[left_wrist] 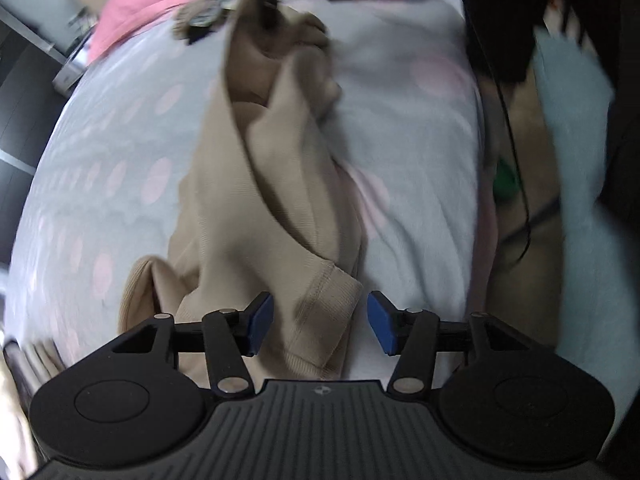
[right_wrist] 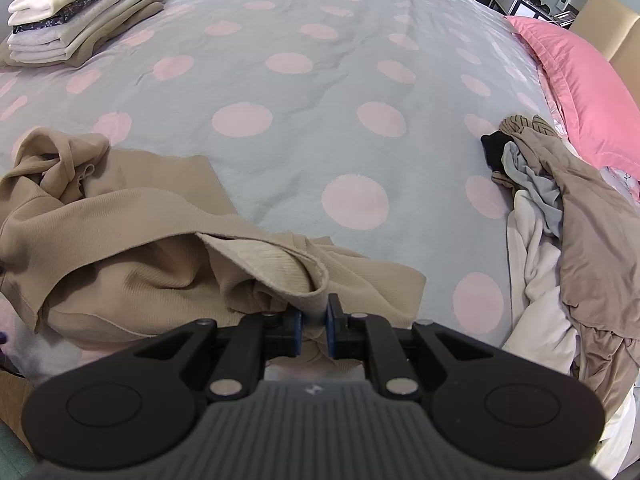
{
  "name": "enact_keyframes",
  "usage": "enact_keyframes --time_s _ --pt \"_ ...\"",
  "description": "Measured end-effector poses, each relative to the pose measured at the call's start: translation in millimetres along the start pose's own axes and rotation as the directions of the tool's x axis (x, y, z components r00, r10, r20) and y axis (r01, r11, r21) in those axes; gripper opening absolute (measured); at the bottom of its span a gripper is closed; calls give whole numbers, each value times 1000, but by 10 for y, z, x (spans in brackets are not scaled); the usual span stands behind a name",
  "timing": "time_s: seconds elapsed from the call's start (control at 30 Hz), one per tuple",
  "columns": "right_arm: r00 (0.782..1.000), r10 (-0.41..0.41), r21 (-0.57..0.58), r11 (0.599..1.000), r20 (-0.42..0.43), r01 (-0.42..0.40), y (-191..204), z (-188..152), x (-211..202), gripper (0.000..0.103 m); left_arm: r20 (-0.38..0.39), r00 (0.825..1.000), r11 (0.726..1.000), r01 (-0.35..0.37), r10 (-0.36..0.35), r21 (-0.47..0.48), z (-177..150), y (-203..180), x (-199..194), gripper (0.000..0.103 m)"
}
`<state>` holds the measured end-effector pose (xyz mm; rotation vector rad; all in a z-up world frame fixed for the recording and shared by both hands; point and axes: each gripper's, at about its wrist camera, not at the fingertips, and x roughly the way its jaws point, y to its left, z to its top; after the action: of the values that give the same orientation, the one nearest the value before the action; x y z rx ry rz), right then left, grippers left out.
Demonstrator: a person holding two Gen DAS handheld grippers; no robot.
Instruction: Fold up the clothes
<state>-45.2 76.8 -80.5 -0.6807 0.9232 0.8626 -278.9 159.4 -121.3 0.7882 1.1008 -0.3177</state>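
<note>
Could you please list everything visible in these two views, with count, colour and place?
beige garment: one, tan ribbed, crumpled on the near bedspread
bedspread: one, grey with pink dots, covering the bed
folded stack: one, cream, grey and beige, far left corner
unfolded pile: one, taupe, white, grey, black, at right
pillow: one, pink, far right
left gripper: open, cuff between its pads
right gripper: shut on the beige garment

Wide stretch of polka-dot bedspread [right_wrist: 320,92] lies bare mid-bed, open for passage. Folded stack [right_wrist: 80,12] blocks far left corner. Unsorted heap [right_wrist: 560,216] and pink pillow [right_wrist: 580,88] crowd right edge. Crumpled beige garment [right_wrist: 132,240] fills near left, spreading to near centre.
</note>
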Motion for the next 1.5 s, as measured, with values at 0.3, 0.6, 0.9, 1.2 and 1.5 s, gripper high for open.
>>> enact_keyframes --time_s 0.3,0.6,0.9,1.2,1.5 --pt "1000 11 -8 1000 3 -11 11 12 13 14 -80 997 1000 20 -20 7 -15 163 288 21" --pt "1000 9 -1 1000 -13 -9 16 20 52 14 -43 999 996 -3 -1 -91 -101 143 346 3" --pt "1000 12 38 999 11 -12 -68 35 -20 14 73 994 962 -63 85 -265 -139 559 -260 0" --pt "1000 15 26 1000 5 -15 -50 22 -15 14 -5 999 999 -32 32 -39 -67 290 -36 22" --pt "1000 26 32 999 4 -26 -77 13 -14 14 -88 996 999 5 -2 35 -148 140 470 49"
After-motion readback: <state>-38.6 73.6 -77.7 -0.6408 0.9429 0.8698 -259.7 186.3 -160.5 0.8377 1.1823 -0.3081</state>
